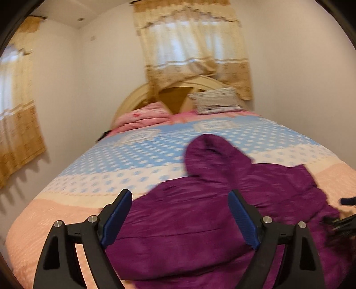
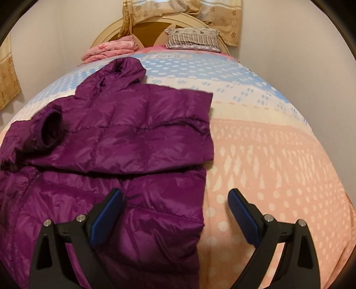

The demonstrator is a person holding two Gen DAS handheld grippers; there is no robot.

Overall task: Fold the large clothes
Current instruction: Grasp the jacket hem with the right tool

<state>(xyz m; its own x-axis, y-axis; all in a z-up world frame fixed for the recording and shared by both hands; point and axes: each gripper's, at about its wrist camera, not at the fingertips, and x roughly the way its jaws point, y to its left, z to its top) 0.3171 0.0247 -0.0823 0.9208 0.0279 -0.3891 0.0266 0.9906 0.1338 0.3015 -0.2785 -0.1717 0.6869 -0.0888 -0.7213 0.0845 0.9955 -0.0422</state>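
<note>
In the blurred left wrist view, the left tool (image 1: 179,209) hangs wide over the purple jacket (image 1: 200,233) on the bed (image 1: 66,195), apparently gripping nothing. In the right wrist view, the right tool (image 2: 174,207) gapes empty above the jacket's (image 2: 138,137) right edge, one sleeve folded across its chest.

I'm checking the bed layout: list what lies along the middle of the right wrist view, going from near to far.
Right hand-held gripper, jaws open → purple jacket → blue and white part of the bedspread → striped pillow → headboard → curtain.
</note>
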